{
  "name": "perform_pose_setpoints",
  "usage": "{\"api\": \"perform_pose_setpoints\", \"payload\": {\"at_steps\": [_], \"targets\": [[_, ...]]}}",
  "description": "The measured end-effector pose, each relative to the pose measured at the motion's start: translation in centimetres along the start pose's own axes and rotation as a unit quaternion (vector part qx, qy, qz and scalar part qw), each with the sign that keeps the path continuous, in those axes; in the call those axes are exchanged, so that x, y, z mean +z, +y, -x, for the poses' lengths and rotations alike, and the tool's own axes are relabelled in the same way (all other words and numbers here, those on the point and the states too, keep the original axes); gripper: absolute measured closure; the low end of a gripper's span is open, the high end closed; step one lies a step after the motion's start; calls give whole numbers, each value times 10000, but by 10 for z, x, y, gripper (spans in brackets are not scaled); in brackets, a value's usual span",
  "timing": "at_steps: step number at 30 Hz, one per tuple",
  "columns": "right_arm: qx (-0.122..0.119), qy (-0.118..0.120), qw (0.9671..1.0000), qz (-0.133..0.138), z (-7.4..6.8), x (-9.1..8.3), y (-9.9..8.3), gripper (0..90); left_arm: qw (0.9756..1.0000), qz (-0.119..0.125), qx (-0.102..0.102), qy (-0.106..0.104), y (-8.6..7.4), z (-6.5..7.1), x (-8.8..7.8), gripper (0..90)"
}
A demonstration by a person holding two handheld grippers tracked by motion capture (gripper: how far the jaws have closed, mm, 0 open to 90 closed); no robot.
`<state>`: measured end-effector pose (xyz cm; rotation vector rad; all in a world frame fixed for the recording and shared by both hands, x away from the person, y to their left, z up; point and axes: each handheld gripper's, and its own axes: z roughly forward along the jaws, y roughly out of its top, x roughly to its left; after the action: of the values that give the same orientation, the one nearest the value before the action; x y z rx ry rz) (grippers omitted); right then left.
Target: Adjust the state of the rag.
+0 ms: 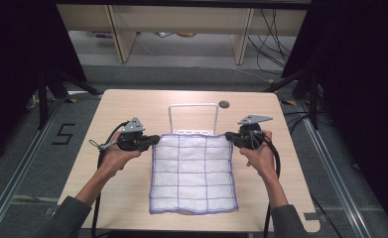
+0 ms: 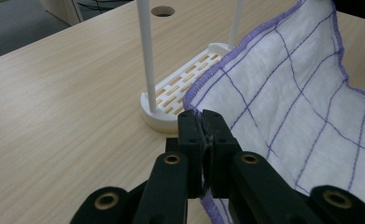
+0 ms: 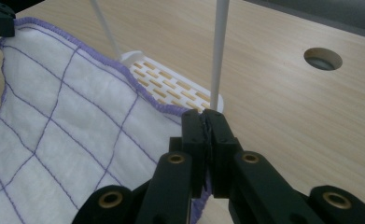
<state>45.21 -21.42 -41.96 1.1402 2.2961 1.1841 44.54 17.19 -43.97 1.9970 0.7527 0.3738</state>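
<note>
Left gripper (image 1: 154, 139) and right gripper (image 1: 227, 136), mid-frame in high view, each clamped tight on far corner of white cloth (image 1: 194, 173). Far edge lifted, near edge on table (image 1: 132, 104) at lower centre. White rack (image 1: 193, 119) just behind, bare. Corners secured; hanging over rack likely remains.
</note>
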Motion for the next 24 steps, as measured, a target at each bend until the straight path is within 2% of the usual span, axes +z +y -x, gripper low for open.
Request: {"api": "perform_pose_setpoints", "payload": {"at_steps": [1, 2, 3, 5, 6, 7, 10, 13, 14, 15, 16, 19, 20, 24], "targets": [[0, 0, 10000, 0, 0, 0, 0, 880, 10000, 0, 0, 0, 0, 0, 0, 863], [-108, 17, 9999, 15, -3, -7, -2, 880, 9999, 32, -22, -107, -3, 4, -6, 863], [-157, 64, 9998, 40, -5, -10, -4, 880, 9999, 32, -22, -107, -3, 4, -6, 863], [-130, 77, 9999, 4, -9, -14, -6, 880, 9999, 55, 37, -151, -7, 9, -11, 863], [-88, 61, 9999, -22, -15, -20, -12, 880, 9996, 84, 89, -244, -11, 15, -17, 863], [-179, 97, 9998, -7, -15, -22, -15, 880, 9996, 81, 94, -266, -12, 19, -20, 863], [-190, 141, 9997, -77, -24, -30, -22, 880, 9992, 92, 219, -307, -16, 28, -27, 863], [-367, 158, 9991, -102, -31, -37, -28, 880, 9988, 86, 276, -398, -21, 36, -33, 863], [-316, 181, 9993, -113, -35, -39, -29, 880, 9987, 94, 268, -417, -23, 39, -35, 863], [-505, 174, 9986, -40, -35, -41, -30, 880, 9987, 94, 268, -417, -23, 39, -35, 863], [-422, 191, 9989, -75, -40, -44, -32, 880, 9984, 115, 285, -467, -28, 44, -39, 863], [-536, 204, 9983, -74, -43, -47, -37, 880, 9979, 81, 335, -544, -33, 49, -44, 862], [-597, 220, 9979, -66, -45, -51, -43, 880, 9974, 76, 312, -638, -39, 53, -47, 862], [-526, 307, 9981, -117, -56, -58, -56, 880, 9965, -59, 386, -735, -51, 62, -50, 862]]}}
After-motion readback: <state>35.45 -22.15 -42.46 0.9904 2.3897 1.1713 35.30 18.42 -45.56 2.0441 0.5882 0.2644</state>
